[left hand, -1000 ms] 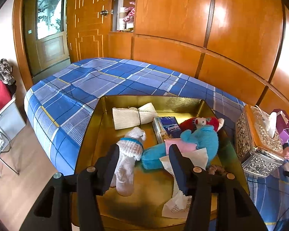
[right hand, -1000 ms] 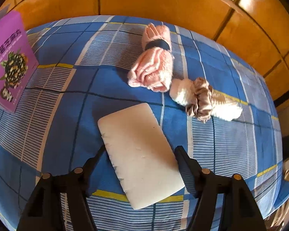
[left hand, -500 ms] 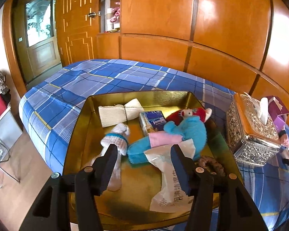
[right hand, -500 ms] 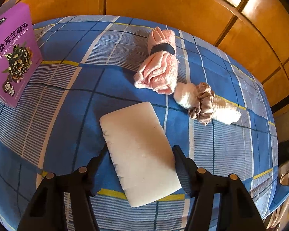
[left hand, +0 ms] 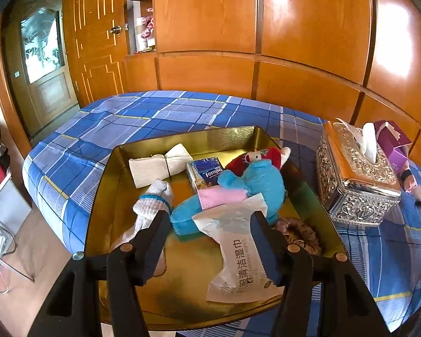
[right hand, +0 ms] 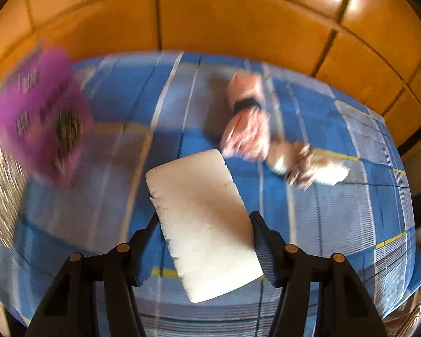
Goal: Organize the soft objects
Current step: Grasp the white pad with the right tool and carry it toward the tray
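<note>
Since a second ago my left gripper (left hand: pixel 210 224) has slid sideways over the tray (left hand: pixel 103 196), so the tissue box (left hand: pixel 356 177) now shows whole on the right, and its jaws have just been opening. They stand apart over the wipes pack (left hand: pixel 235 255), which lies loose on the tray floor; the right finger overlaps the pack's edge in view, but I cannot tell if it touches. My right gripper (right hand: pixel 205 219) has come up from the bed (right hand: pixel 336 224), the far things there now blurred, and its jaws have just been closing on the white sponge (right hand: pixel 202 224): both pads sit against its long sides, and the sponge looks raised off the cover with them.

Inside the tray lie a tied white cloth (left hand: pixel 160 165), a banded white sock (left hand: pixel 151 202), a Tempo pack (left hand: pixel 207 171), a blue plush (left hand: pixel 252 185) over a red one (left hand: pixel 258 157), and a scrunchie (left hand: pixel 297 233) by the right wall. Out on the bed, beyond the sponge, are a pink towel roll (right hand: pixel 247 123) and a white roll in a scrunchie (right hand: pixel 306 163), touching each other. At far left stands a purple box (right hand: pixel 39 112).
</note>
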`<state>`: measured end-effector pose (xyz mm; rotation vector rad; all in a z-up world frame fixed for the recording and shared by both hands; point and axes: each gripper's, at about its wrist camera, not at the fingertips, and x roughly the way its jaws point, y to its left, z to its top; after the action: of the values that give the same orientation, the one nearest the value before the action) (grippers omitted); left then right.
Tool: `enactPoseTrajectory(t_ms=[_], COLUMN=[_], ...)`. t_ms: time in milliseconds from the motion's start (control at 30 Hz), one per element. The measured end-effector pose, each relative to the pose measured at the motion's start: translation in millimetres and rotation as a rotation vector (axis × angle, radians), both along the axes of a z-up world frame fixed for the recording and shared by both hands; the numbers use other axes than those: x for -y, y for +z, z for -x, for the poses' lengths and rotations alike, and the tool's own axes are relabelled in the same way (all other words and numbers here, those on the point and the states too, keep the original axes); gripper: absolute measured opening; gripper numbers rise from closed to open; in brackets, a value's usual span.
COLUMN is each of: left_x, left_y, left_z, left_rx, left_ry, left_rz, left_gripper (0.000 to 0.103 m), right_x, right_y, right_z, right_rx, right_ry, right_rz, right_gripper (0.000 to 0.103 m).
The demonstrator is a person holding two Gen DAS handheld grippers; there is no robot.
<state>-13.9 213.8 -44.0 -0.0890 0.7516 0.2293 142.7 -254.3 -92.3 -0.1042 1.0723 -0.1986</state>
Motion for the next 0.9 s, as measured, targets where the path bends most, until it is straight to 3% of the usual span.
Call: enactPoseTrajectory(t_ms=[133,267,400,533,700,800,900], left_x=[2.9,3.8,0.5,-12.7,-50.4,-78.0,-96.8], left_y=[-0.4,0.5,1.7,4.7,8.5,9.8,8.4], left_z=[-0.3,1.0,2.9,8.3,20.7,32.9,41.0], left_rx=[-0.005,-0.006,-0.007,-0.001,0.009,0.017,0.025], left_ry=[-0.009,-0.013,-0.011,0.021,0.131,0.218,0.283], left_rz=[0.001,-0.001,0.003,0.005,0.021,0.026,0.038], left_gripper=[0.061,0.061,0.062,0.062,0.062,0.062,0.062], right_x=[2.6,-21.3,-87.0,-165.8,-260.8,-309.7,-351.1], right_y=[37.6,87.6,140.0,165.5,155.2,123.1,72.8], right_z=[-20.0,-48.0,-61.6,-54.3,-20.8,5.4,30.4], right_rx=[0.056,0.154,0.269,0.344,0.333,0.248,0.102], right_ry=[-0.029,0.005,0.158,0.38,0.664,0.817,0.952], right_rz=[-0.007,-0.008,-0.001,-0.013,-0.07,-0.103,-0.155], right_gripper=[0.061,0.061,0.061,0.061,0.061,0.061,0.061])
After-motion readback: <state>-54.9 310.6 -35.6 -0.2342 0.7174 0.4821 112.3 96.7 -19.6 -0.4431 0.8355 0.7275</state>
